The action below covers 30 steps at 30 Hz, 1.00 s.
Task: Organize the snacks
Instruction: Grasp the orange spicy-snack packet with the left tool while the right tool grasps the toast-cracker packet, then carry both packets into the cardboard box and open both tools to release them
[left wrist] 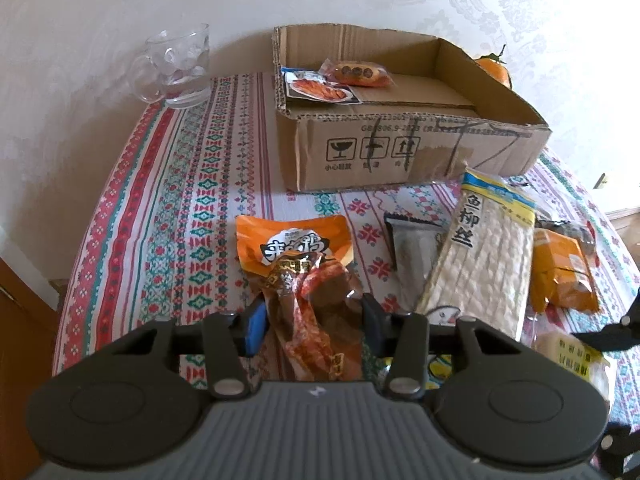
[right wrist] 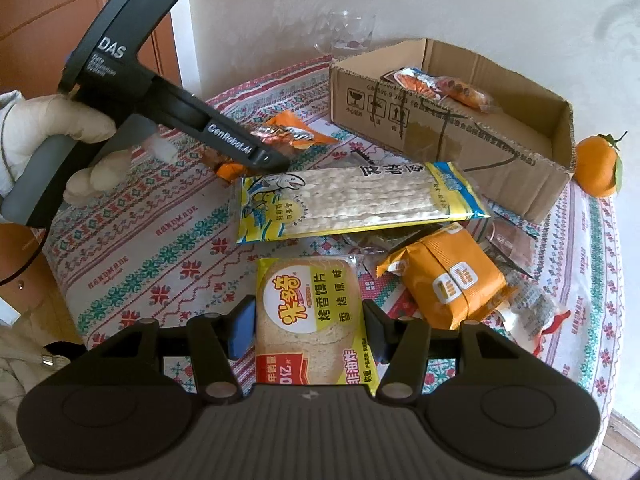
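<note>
The left gripper is clamped on a crinkled orange-and-brown plastic snack packet, its blue pad on one side and black pad on the other pressing into the wrapper, whose orange top reaches forward from the jaws over the tabletop, which wears a cloth patterned in red, green and white bands. Straight ahead of this gripper, beyond the packet, sits an open brown cardboard box with two small snack packs lying in its far left corner. Ahead and to the left of the gripper, near the wall, stands a clear glass mug. Just right of the gripper lies a long yellow-and-blue bag of pale fish strips, with a grey foil sachet between it and the held packet.

The right gripper is closed narrowly on a yellow-edged clear pack of toasted bread slices, both pads touching its sides. Ahead of it lies the fish-strip bag, and ahead to the right a folded orange paper-wrapped packet. Farther right, beside the box's corner, rests an orange tangerine with a green leaf. To the upper left, a gloved hand grips the handle of the left gripper.
</note>
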Motion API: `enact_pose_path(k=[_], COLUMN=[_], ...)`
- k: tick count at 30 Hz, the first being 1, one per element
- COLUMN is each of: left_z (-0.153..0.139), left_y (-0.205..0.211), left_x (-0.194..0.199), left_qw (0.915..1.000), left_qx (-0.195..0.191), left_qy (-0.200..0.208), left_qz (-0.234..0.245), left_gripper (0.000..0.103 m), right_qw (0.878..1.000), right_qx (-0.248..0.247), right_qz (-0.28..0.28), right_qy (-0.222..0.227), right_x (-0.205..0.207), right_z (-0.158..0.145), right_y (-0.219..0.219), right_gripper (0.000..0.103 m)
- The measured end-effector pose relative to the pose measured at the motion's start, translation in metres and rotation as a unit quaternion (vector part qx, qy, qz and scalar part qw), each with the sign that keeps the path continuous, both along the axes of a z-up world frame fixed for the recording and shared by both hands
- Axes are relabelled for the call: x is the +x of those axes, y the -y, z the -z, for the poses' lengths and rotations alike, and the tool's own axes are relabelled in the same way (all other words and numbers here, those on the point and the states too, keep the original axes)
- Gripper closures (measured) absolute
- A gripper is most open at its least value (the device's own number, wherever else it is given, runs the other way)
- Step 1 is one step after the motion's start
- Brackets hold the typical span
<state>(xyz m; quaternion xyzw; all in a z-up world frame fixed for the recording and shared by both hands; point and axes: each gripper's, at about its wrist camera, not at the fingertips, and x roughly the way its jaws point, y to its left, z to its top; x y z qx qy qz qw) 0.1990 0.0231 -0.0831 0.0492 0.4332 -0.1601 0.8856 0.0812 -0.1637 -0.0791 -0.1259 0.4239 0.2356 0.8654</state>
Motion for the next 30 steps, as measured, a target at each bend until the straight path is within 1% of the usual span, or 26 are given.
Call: enact_pose_path(k=[7, 11, 16, 22, 26, 30], left_z=[0.001, -0.003, -0.014, -0.031, -0.046, -0.06], left_y=[-0.004, -0.004, -0.005, -0.009, -0.012, -0.014], left_x=[-0.005, -0.006, -0.012, -0.029, -0.043, -0.055], left_qw=[0.9999, 1.0, 0.9999, 0.9997, 0.999, 0.9977], left_qx=[0.009, -0.001, -0.006, -0.015, -0.031, -0.044], left_qy=[0.0, 0.003, 0.013, 0.021, 0.032, 0.051], left_qz=[-0.006, -0.008, -0.004, 0.0, 0.0, -0.003], left_gripper=[0.056, 0.057, 0.057, 0.057, 0.057, 0.057], right_qw=[1.0, 1.0, 1.0, 1.0, 0.999, 0.998], right_qx=[0.0, 0.001, 0.005, 0.005, 0.005, 0.001], right_qz=[0.002, 0.003, 0.008, 0.014, 0.015, 0.016], right_qy=[0.007, 0.012, 0.018, 0.024, 0.036, 0.056], right_x=[-0.005, -0.008, -0.008, -0.006, 0.0, 0.016], right_z=[-0.006, -0.011, -0.018, -0.027, -0.042, -0.062], right_y=[0.0, 0.001, 0.006, 0.012, 0.018, 0.024], right_gripper=[0.042, 0.042, 0.042, 0.042, 0.042, 0.042])
